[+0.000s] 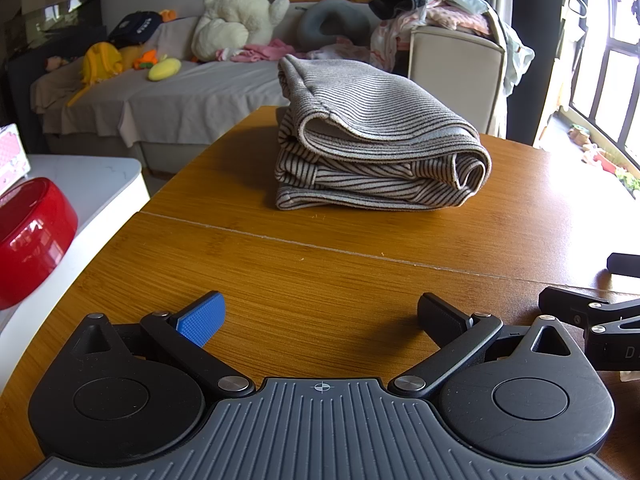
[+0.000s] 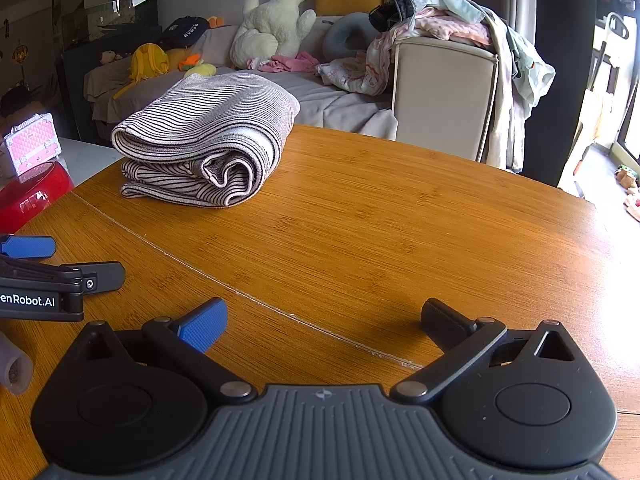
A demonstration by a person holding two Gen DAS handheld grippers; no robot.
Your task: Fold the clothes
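Striped garment [image 1: 372, 140] folded at frame centre on table [image 1: 320, 264]; left gripper [image 1: 320, 316] and right gripper [image 2: 322, 320] spread apart, empty; seemingly finished.

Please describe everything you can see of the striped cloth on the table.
The striped cloth is a soft knit-looking fabric with thin dark stripes on a light ground. It is folded into a thick bundle of several layers, the rolled folds facing the cameras. It rests on the wooden table, near its far edge. Neither gripper touches it.
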